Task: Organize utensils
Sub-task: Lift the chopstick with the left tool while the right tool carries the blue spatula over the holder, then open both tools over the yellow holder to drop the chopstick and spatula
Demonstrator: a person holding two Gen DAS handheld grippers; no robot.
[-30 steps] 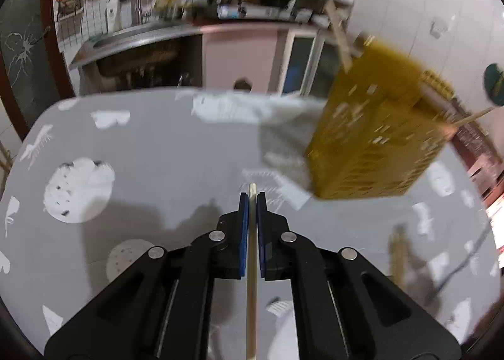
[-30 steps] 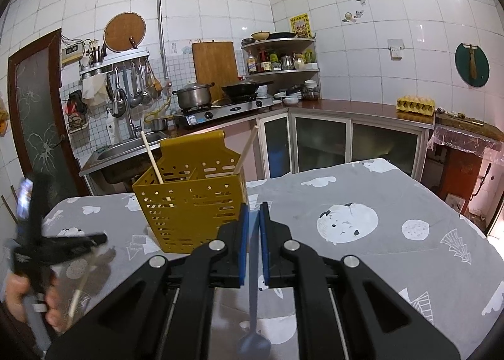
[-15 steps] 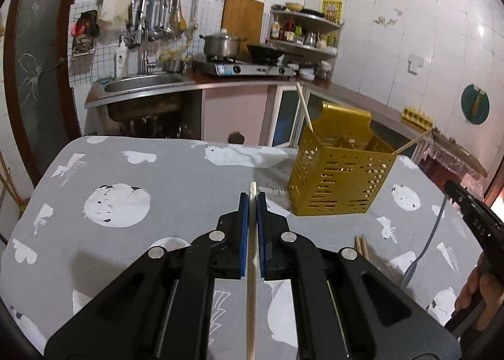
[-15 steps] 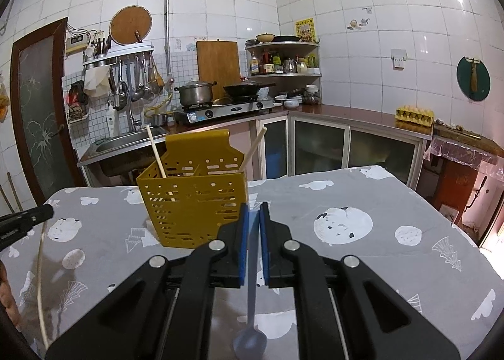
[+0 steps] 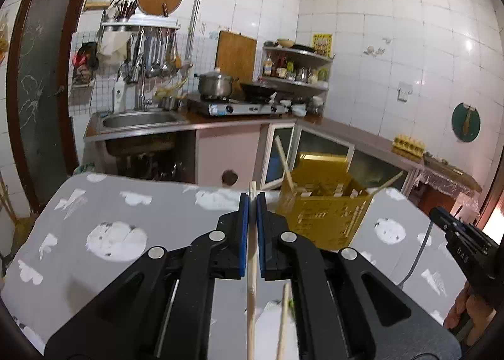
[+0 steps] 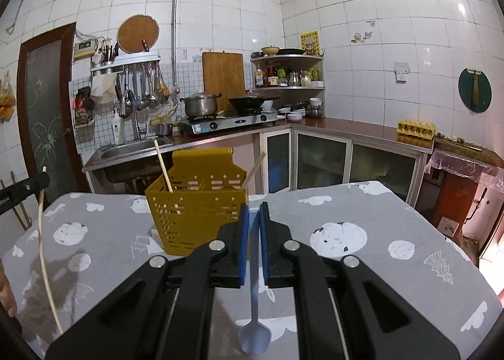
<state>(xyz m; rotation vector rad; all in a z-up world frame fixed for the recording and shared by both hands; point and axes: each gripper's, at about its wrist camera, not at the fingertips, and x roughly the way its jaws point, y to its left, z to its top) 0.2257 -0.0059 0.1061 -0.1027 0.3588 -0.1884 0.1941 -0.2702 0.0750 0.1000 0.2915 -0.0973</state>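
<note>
Lifted since earlier, left gripper (image 5: pixel 252 202) clamps a chopstick (image 5: pixel 251 297); right gripper (image 6: pixel 254 215) clamps spoon (image 6: pixel 254 333) above open table (image 6: pixel 393 218)

A: What colour is the caddy (image 6: pixel 197 213)?
B: Mustard yellow, with rows of slots. The counter (image 6: pixel 362 268) wears a grey cloth printed with white moons and clouds.
A: And the utensils?
B: A pale wooden chopstick (image 5: pixel 251 290), a light blue spoon (image 6: pixel 254 333). Both sets of black fingers (image 5: pixel 263 234) carry blue pads.
</note>
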